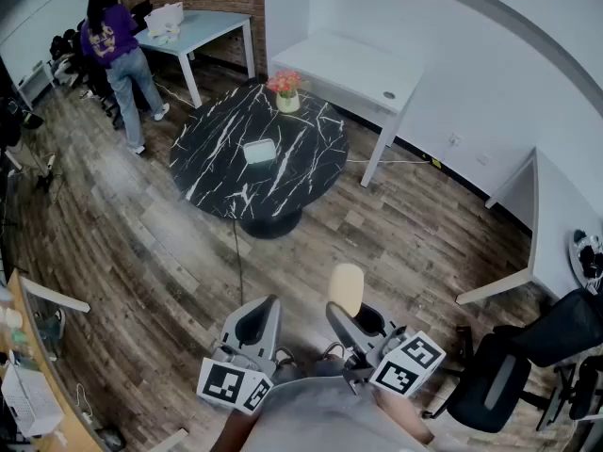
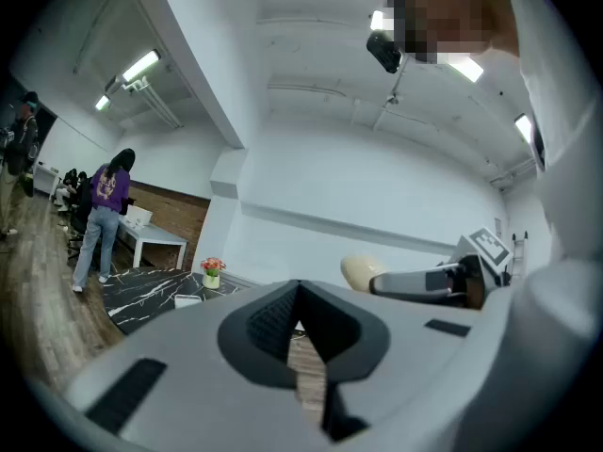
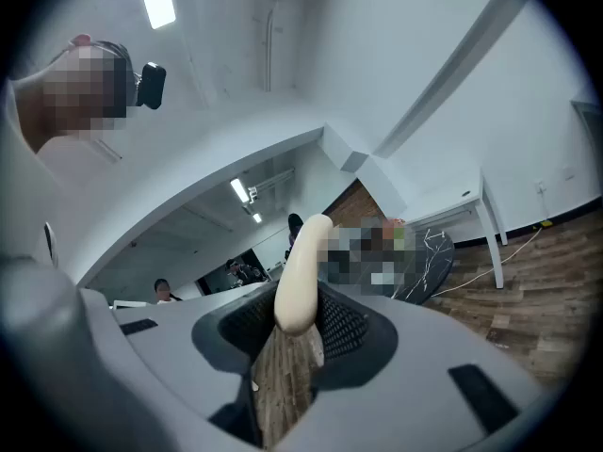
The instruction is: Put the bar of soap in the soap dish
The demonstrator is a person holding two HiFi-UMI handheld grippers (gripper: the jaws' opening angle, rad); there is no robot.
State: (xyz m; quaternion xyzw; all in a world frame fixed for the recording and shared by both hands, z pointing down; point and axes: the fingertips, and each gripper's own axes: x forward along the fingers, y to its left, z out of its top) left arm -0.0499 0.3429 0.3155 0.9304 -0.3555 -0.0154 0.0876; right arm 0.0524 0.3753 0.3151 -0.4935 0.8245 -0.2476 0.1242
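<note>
A cream oval bar of soap (image 1: 346,288) stands on edge between the jaws of my right gripper (image 1: 347,314), which is shut on it. In the right gripper view the soap (image 3: 300,276) rises out of the jaws of the right gripper (image 3: 297,320). My left gripper (image 1: 257,320) is beside it, shut and holding nothing; its own view shows the left gripper (image 2: 298,299) with pads meeting, and the soap (image 2: 361,271) to its right. The pale soap dish (image 1: 259,151) lies in the middle of a round black marble table (image 1: 212,163), far ahead of both grippers.
A flower pot (image 1: 286,90) stands at the table's far edge. White desks (image 1: 353,69) line the wall behind it. A person in a purple top (image 1: 118,45) stands at the far left. A black office chair (image 1: 513,370) is at my right, and wood floor (image 1: 160,271) lies between me and the table.
</note>
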